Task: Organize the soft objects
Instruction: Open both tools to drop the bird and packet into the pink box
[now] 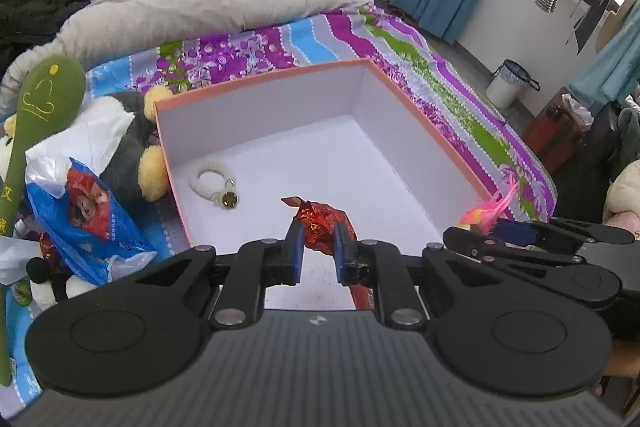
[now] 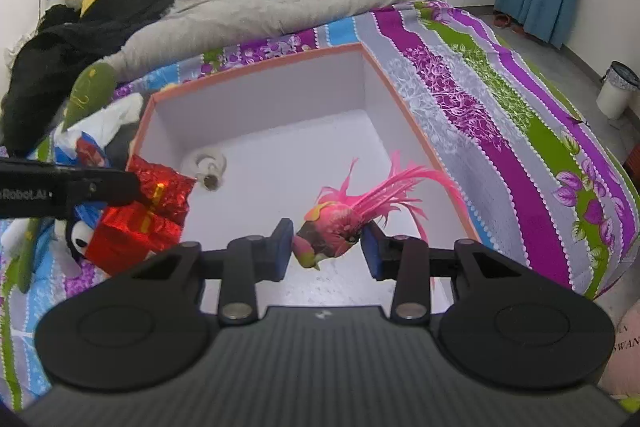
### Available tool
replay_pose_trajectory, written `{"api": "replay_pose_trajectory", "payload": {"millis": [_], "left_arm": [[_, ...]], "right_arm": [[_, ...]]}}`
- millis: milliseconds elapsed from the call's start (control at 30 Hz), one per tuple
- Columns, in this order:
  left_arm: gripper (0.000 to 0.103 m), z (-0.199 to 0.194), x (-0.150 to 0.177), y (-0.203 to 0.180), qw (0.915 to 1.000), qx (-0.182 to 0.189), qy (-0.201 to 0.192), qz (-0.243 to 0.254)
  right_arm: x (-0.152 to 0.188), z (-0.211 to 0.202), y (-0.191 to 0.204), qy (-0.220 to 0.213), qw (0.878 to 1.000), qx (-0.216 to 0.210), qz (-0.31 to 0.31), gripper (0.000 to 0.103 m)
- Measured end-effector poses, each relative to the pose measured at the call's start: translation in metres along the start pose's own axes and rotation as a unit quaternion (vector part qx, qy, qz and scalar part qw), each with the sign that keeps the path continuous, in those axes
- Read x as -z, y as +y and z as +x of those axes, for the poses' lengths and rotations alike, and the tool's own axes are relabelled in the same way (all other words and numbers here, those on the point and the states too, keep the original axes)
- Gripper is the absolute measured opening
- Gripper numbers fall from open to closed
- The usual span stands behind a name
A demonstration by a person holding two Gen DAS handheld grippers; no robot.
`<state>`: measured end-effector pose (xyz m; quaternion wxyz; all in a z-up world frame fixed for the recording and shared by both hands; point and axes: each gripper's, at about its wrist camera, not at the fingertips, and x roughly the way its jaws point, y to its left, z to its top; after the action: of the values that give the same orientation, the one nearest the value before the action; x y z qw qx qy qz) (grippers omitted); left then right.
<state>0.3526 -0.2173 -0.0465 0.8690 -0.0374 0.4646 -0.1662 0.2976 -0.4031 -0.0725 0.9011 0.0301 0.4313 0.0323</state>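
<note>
Both hand-held grippers tilt steeply down over the box (image 1: 420, 131), an open tray w/ white card inside and an orange rim, lying on the bed (image 2: 500, 99).

Left hand-held gripper (image 1: 317, 247): blue pads clamped on the foil pack (image 1: 320, 223), crinkled shiny red, held over the box's near-left part. Right hand-held gripper (image 2: 326, 253): pads clamped on the bird (image 2: 332, 227), a small pink toy w/ long wispy feathers fanning up and right, above the box's near side.

Inside the box, by its left wall: a ring (image 1: 212, 181) of fuzzy white cord w/ a gold bead.

Left of the box: soft pile incl. a green plush (image 1: 48, 95) w/ yellow stitching and a blue plastic bag (image 1: 88, 227), glossy, crumpled.

Left view shows only a creased edge of the foil pack; right view shows it whole, blocky, wrapped in red foil w/ a gold strip. The bird is a blurred pink tuft at the box's right corner in left view; right view gives its beak and green-yellow patches.
</note>
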Motion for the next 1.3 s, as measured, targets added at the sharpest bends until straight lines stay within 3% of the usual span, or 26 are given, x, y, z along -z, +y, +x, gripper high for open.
{"api": "replay_pose_trajectory", "payload": {"millis": [33,167,300,867,1167,1300], "left_arm": [[0.021,0.000,0.000,0.000,1.0000,0.004,0.002,0.004],[0.029,-0.004,0.003,0.000,0.9999,0.000,-0.005,0.010],[0.029,-0.015,0.009,0.005,0.9999,0.005,-0.016,0.003],[0.029,-0.124,0.063,0.015,0.9891,-0.010,-0.143,0.032],[0.029,-0.167,0.095,0.028,0.9821,-0.029,-0.185,0.019],[0.029,-0.178,0.115,0.036,0.9821,-0.032,-0.185,0.005]], "right_arm": [[0.001,0.000,-0.001,0.002,1.000,0.000,0.003,0.042],[0.005,-0.004,-0.003,-0.006,1.000,-0.008,0.013,0.065],[0.009,-0.012,0.000,-0.020,1.000,-0.016,0.016,0.065],[0.035,-0.089,0.043,-0.163,0.985,-0.057,-0.020,0.065],[0.056,-0.107,0.066,-0.185,0.979,-0.076,-0.032,0.065],[0.069,-0.116,0.079,-0.193,0.976,-0.092,-0.034,0.065]]}}
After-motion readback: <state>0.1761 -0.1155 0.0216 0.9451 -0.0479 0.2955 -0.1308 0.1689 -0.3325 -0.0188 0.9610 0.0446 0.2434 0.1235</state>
